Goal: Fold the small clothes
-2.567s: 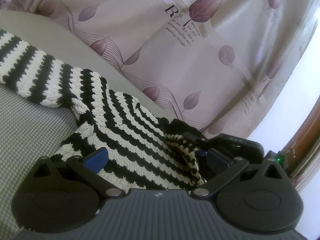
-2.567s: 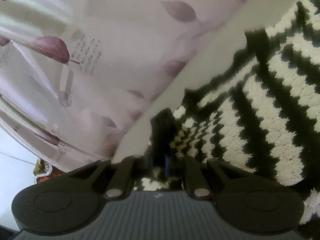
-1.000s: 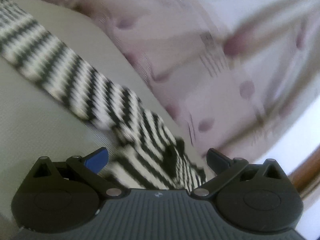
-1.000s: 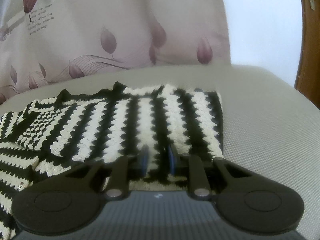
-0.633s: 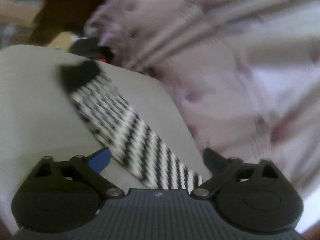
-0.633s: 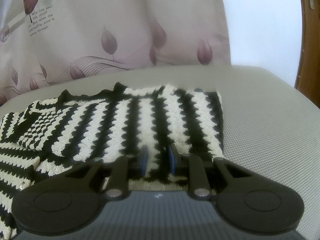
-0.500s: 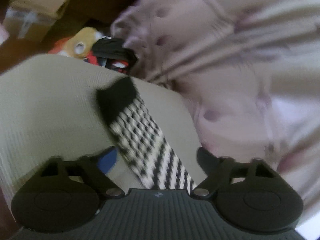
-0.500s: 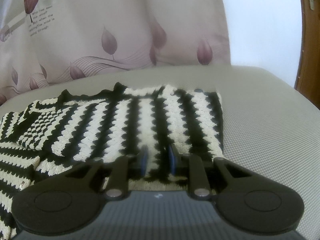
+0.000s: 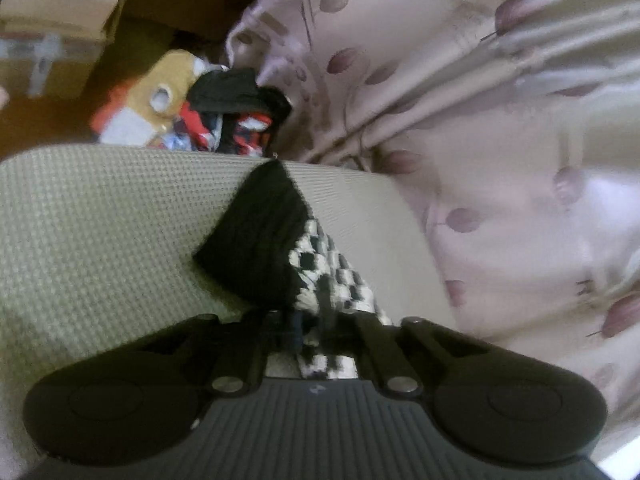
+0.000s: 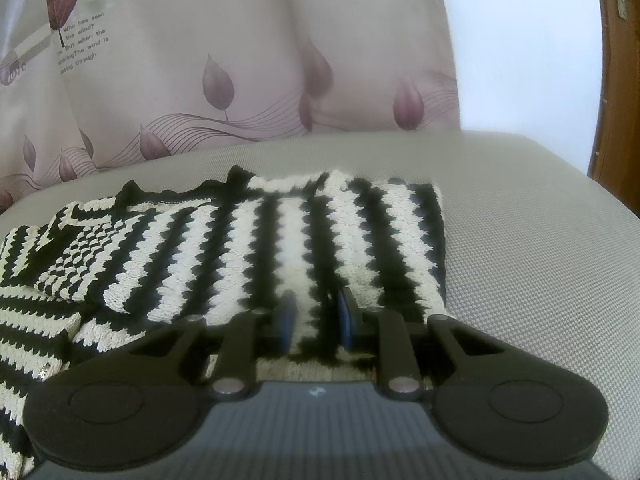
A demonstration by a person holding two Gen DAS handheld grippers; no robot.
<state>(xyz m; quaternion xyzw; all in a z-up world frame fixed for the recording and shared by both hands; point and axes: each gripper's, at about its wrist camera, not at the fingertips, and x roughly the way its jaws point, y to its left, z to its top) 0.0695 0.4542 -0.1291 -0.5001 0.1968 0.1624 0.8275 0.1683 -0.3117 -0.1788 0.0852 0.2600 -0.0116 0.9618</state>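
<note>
The striped sweater [image 10: 280,240] lies flat on the grey cushion [image 10: 540,260], its body partly folded, black and cream stripes running away from the right claw [image 10: 316,316] toward the curtain [image 10: 240,60]; its near hem sits between that claw's blue pads, which stand narrow and seem to pinch the knit, though the contact itself is partly hidden; a checked patch, probably a folded sleeve, rests on the body to the left in the right view

In the left view the sleeve [image 9: 320,280] runs as a long band from the left claw [image 9: 310,332] up and away across the cushion, ending in a solid black cuff [image 9: 264,240] near the cushion's far edge; the left claw's jaws have just been closing and now stand fully drawn in on the checked part of the sleeve just short of the cuff, with the fabric between them

The next move turns on this: the sleeve's long axis points away from the body, so the left claw, the nearer one, would likely have to carry the cuff back over the body while the right pins the hem; a loose knit may stretch or drag

Beyond the cushion, on the floor, a heap of toys and clothes [image 9: 192,112] lies by a cardboard box [image 9: 60,4], whose contents cannot be seen
</note>
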